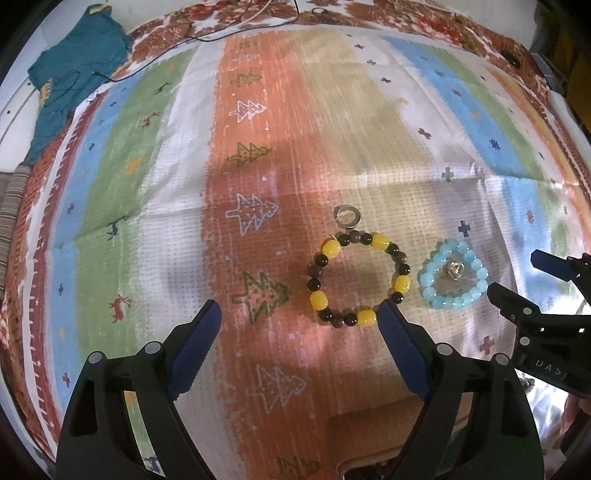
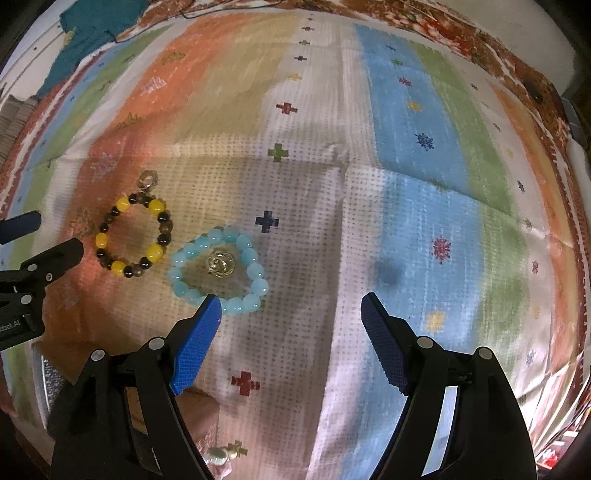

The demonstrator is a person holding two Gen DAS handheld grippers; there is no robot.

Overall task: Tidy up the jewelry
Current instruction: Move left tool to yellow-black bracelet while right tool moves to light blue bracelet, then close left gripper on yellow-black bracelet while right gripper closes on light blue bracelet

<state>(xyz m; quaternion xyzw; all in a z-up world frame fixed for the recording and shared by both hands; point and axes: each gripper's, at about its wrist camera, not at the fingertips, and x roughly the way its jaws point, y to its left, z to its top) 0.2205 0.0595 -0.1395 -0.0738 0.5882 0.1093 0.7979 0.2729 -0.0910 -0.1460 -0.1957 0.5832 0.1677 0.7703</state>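
Observation:
A yellow and dark bead bracelet (image 1: 325, 280) lies on the striped cloth, with a silver ring (image 1: 347, 216) just beyond it. A light blue bead bracelet (image 1: 428, 284) lies to its right, with a small gold ring (image 1: 455, 271) inside it. My left gripper (image 1: 301, 310) is open and empty, its right finger touching the near edge of the yellow bracelet. My right gripper (image 2: 291, 302) is open and empty, its left finger at the near edge of the blue bracelet (image 2: 255, 273). The yellow bracelet (image 2: 99, 240), silver ring (image 2: 148, 179) and gold ring (image 2: 219, 263) also show there.
A teal cloth (image 1: 74, 66) and a thin black cable (image 1: 236, 29) lie at the far left of the striped cloth (image 1: 258, 147). A brown box edge (image 1: 369, 443) sits near the front. A small pale trinket (image 2: 221, 454) lies by the front edge.

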